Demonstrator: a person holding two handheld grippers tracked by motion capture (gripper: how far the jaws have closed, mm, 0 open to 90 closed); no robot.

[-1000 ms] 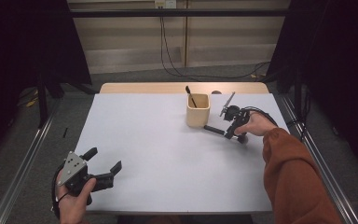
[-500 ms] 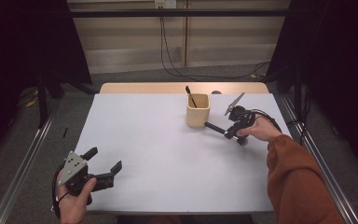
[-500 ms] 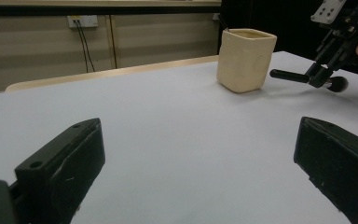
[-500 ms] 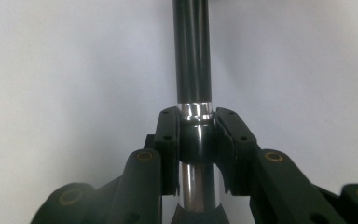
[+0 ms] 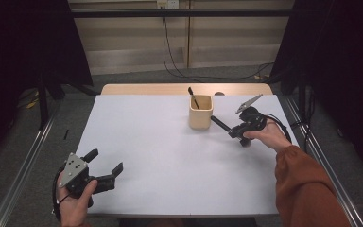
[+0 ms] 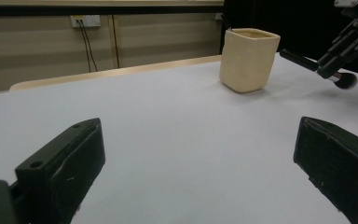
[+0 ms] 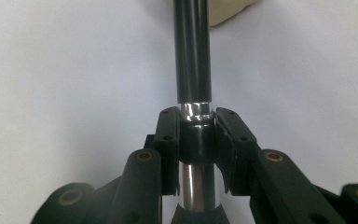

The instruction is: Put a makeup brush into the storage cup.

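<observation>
Tabletop (image 5: 170, 156) white and wide in the high view, with cream square ceramic cup (image 5: 201, 112) standing far of centre, one thin dark brush (image 5: 193, 97) already upright inside. Right tool (image 5: 240, 131) just right of cup, pinching black-handled makeup brush with silver ferrule (image 5: 221, 124), handle end aimed left toward cup wall, not yet over rim. Left tool (image 5: 105, 166) at near left corner, jaws spread, holding nothing, well apart from cup.

Left gripper view: spread black jaws low in frame, cup (image 6: 248, 59) far off, makeup brush (image 6: 303, 60) slanted beside it, bristles (image 6: 346, 80) hanging below right tool (image 6: 328, 71).

Right gripper view: jaws pressed together on ferrule (image 7: 195, 111), handle running straight ahead toward cup base.

Best done by lifting handle tip above rim first, tilting toward upright, then lowering beside other brush before easing grip; likely risk: nudging cup sideways.
</observation>
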